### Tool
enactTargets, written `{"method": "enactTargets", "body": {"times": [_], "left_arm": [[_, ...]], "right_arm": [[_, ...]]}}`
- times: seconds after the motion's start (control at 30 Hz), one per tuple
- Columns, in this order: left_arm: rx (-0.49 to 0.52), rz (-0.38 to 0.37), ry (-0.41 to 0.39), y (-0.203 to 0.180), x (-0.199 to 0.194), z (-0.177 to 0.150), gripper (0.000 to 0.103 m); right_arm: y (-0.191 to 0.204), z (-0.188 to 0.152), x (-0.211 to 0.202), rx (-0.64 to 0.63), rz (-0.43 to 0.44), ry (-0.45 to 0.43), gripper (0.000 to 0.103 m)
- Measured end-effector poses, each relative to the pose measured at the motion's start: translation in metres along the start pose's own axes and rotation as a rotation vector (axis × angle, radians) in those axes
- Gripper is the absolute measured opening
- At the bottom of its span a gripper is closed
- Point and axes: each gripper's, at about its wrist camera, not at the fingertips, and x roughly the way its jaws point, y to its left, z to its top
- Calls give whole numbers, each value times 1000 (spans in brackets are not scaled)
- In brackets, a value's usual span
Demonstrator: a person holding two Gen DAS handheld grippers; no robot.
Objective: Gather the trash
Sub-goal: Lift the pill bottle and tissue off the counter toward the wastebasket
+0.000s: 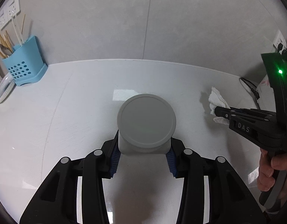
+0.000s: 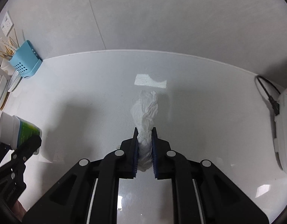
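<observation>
Grey tiled wall backs a pale glossy bench (image 2: pixel 208 100), with a blue perforated plastic cutlery holder (image 1: pixel 25 63) at upper left of both views. My left tongs (image 1: pixel 143 158) hold a white plastic bottle with a grey screw lid (image 1: pixel 146 120), pads pressed on its sides, lid toward the lens. My right tongs (image 2: pixel 144 149) are drawn narrow on a crumpled white paper tissue (image 2: pixel 146 112); its long axis runs straight ahead between the pads toward frame centre, the far end apparently resting on the bench. In my judgement both items are secured, and no bin is visible. A white appliance with a black cord (image 2: pixel 281 123) lies at right edge.
</observation>
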Motion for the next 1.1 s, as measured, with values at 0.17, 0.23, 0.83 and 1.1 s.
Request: {"method": "enactTargets", "body": {"times": [0.17, 0.23, 0.83, 1.1], "left_arm": [[5, -8, -16, 5, -23, -6, 41], [9, -9, -23, 6, -33, -9, 41], [38, -76, -76, 34, -121, -62, 41], [52, -101, -80, 53, -153, -88, 41]], "right_arm": [[9, -17, -30, 13, -8, -40, 11], [14, -25, -43, 23, -6, -58, 11], [53, -106, -146, 95, -50, -160, 11], [86, -138, -179, 108, -63, -187, 11]]}}
